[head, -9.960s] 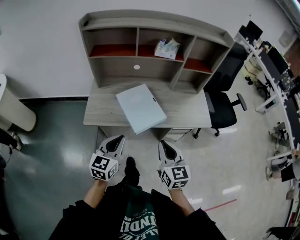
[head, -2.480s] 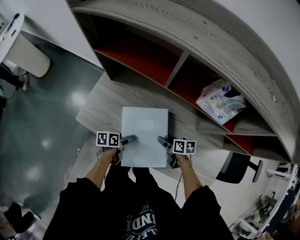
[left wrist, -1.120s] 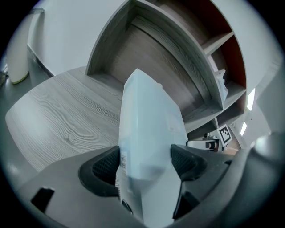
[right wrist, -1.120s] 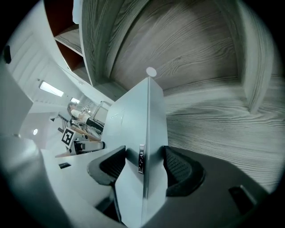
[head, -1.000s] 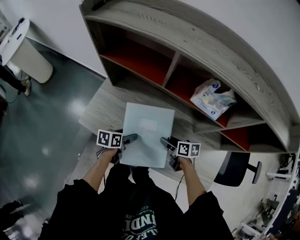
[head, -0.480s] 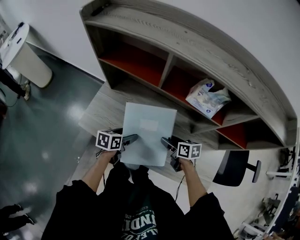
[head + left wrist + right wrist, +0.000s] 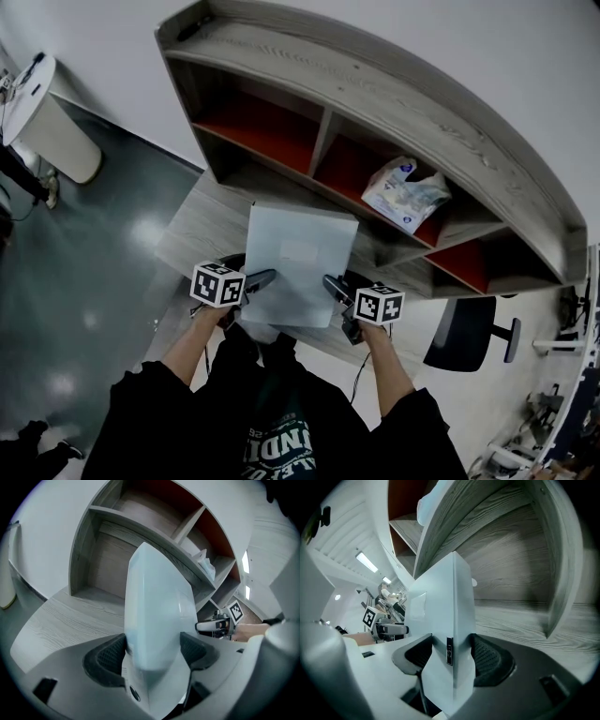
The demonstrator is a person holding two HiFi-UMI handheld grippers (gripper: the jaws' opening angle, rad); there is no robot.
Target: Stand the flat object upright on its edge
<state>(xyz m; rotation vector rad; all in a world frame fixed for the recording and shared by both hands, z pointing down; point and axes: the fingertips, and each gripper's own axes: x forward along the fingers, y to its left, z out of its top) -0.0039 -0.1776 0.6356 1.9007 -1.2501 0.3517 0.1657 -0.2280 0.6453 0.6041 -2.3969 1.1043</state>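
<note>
A flat pale blue box file is held above the grey wooden desk, tilted with its far edge raised. My left gripper is shut on its left edge and my right gripper is shut on its right edge. In the left gripper view the file fills the space between both pads. In the right gripper view the file stands between the pads, its spine with a small dark label toward the camera, and the left gripper shows behind it.
A wooden hutch with red-backed cubbies stands at the back of the desk. A white plastic packet lies in one cubby. A black office chair is at the right, and a white bin at the left.
Ten seconds ago the file lay flat on the desk and both grippers hung free. Both grippers now hold it, and over the last second its far edge has risen slightly.
</note>
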